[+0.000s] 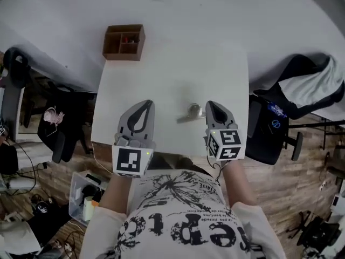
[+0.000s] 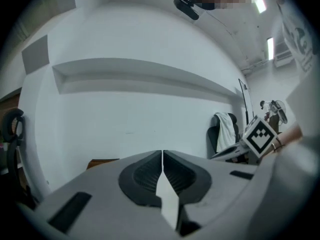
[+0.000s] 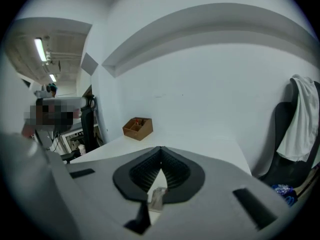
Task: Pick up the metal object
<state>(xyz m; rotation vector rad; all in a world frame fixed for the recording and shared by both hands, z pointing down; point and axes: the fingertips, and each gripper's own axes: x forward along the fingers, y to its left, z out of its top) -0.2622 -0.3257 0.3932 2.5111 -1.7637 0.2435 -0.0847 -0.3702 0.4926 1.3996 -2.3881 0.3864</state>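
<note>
The metal object (image 1: pixel 190 113), a small shiny piece with a round head and a short stem, lies on the white table (image 1: pixel 172 74) near its front edge. My right gripper (image 1: pixel 212 106) hovers just to the right of it, jaws shut with nothing between them. In the right gripper view the closed tips (image 3: pixel 161 148) point along the table, and a bit of the metal object (image 3: pixel 157 198) shows through the gap behind them. My left gripper (image 1: pixel 145 103) is over the table's front left part, also shut and empty, its tips (image 2: pixel 162 152) meeting.
A brown wooden organizer (image 1: pixel 124 41) with compartments stands at the table's far left corner. A dark chair draped with a white cloth (image 1: pixel 310 88) is on the right. Another chair (image 1: pixel 59 125) and floor clutter (image 1: pixel 86 196) are on the left.
</note>
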